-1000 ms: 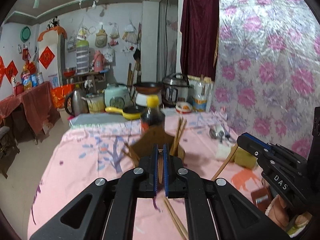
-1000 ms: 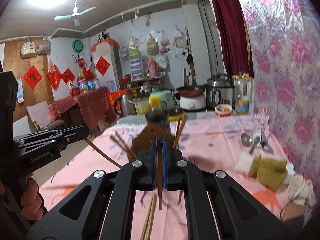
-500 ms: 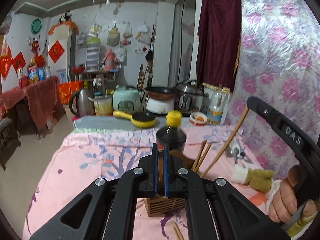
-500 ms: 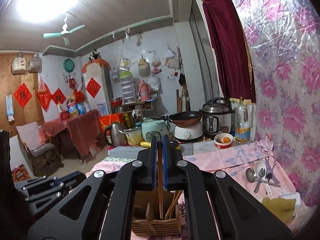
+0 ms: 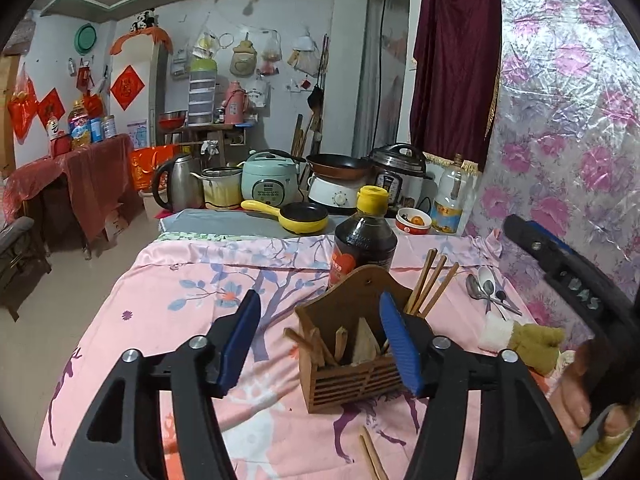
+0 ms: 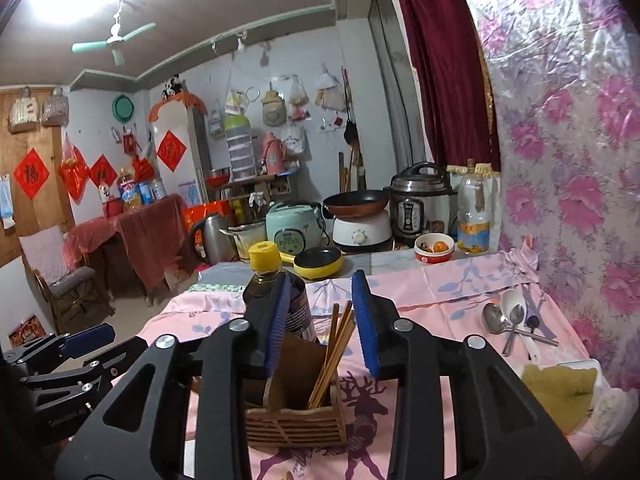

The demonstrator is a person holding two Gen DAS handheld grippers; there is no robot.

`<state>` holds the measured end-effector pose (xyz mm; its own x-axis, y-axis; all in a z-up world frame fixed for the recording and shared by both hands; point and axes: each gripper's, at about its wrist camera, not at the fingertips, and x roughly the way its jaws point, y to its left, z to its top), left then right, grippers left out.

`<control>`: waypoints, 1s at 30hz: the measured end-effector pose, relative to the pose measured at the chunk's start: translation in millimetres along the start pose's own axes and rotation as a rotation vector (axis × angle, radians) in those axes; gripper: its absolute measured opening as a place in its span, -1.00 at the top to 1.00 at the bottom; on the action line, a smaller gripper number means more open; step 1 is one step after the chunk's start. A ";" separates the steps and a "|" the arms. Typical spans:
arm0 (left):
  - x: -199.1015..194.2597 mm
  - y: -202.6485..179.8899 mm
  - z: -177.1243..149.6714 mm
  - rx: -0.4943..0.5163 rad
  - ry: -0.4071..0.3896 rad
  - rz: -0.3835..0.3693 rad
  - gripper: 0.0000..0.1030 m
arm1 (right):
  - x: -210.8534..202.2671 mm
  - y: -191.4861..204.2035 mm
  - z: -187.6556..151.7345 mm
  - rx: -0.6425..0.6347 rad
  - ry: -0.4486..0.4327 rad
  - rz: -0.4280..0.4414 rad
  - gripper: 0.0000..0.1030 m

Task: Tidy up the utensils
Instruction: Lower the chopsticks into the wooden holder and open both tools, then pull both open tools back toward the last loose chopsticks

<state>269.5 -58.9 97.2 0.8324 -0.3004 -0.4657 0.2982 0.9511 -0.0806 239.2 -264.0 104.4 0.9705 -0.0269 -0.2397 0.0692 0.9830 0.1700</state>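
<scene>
Lying nearest on the pink tablecloth (image 5: pixel 168 320) is a loose pair of chopsticks (image 5: pixel 370 458). Just beyond, the wooden utensil holder (image 5: pixel 352 376) sits behind the left gripper (image 5: pixel 320 340) and right gripper (image 6: pixel 322 320), both opening with nothing held; more chopsticks (image 6: pixel 334 354) stand inside. A dark sauce bottle (image 5: pixel 365 240) crowds its back. Spoons (image 6: pixel 508 322) lie right; a yellow pan (image 5: pixel 302 218) sits farther back.
</scene>
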 end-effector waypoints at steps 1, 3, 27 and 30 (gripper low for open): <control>-4.8 1.1 -2.9 -0.004 -0.002 0.004 -0.24 | -9.1 0.7 -1.1 -0.001 -0.010 -0.001 0.07; -15.4 4.5 -10.0 -0.013 -0.005 0.014 -0.29 | -25.5 0.5 -3.7 0.002 -0.035 -0.001 -0.24; -144.7 4.2 -125.4 -0.066 -0.108 0.257 -0.86 | -178.5 -5.3 -86.6 0.046 -0.116 -0.050 -0.87; -153.4 6.8 -134.0 -0.092 -0.099 0.257 -0.88 | -178.5 -11.1 -96.5 0.072 -0.070 -0.058 -0.87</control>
<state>81.3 3.2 50.0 0.9182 -0.0502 -0.3930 0.0319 0.9981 -0.0529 42.8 -252.5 53.1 0.9780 -0.0986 -0.1839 0.1398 0.9640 0.2263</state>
